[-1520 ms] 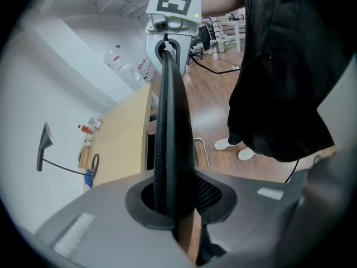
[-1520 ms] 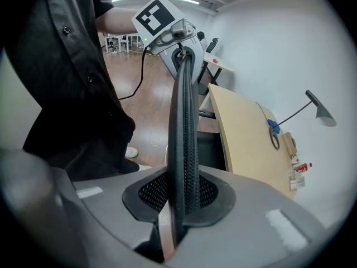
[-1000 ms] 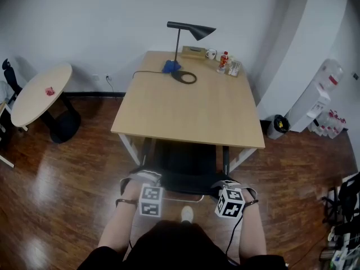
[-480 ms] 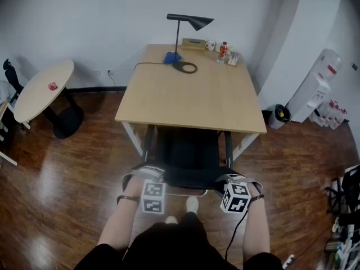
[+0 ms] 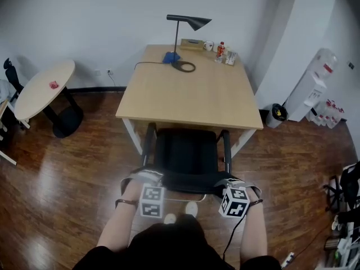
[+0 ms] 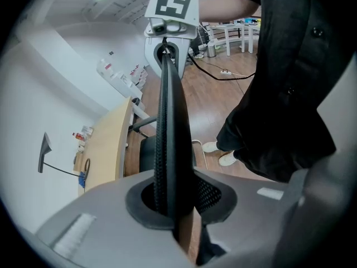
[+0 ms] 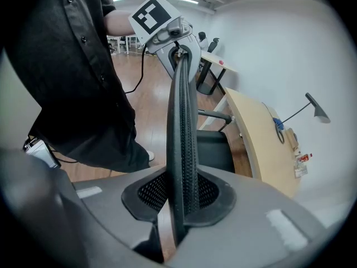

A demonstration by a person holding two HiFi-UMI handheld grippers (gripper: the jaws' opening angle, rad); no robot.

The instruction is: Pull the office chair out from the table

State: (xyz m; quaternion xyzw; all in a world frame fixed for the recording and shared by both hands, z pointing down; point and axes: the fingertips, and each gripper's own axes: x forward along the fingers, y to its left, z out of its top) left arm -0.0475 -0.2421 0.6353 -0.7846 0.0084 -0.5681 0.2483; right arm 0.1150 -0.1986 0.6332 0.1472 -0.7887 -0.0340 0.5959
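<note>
The black office chair (image 5: 185, 153) stands at the near side of the wooden table (image 5: 191, 94), its seat and both armrests out from under the tabletop. My left gripper (image 5: 144, 177) is shut on the left end of the backrest's top edge (image 5: 188, 180), and my right gripper (image 5: 233, 183) is shut on the right end. In the left gripper view the mesh backrest edge (image 6: 167, 121) runs from between the left gripper's (image 6: 170, 205) jaws to the right gripper (image 6: 166, 49). The right gripper view shows the same edge (image 7: 183, 121) clamped in the right gripper (image 7: 181, 202).
A black desk lamp (image 5: 188, 24), a blue item, a cup and bottles (image 5: 222, 50) stand at the table's far end. A round side table (image 5: 45, 89) is at left; a bin (image 5: 277, 113) and water dispenser (image 5: 312, 89) at right. The person's shoes (image 5: 191, 208) are behind the chair.
The chair has rolled out from under the table toward the person, showing more seat and both armrests. Both grippers came back with it, still clamped on the backrest.
</note>
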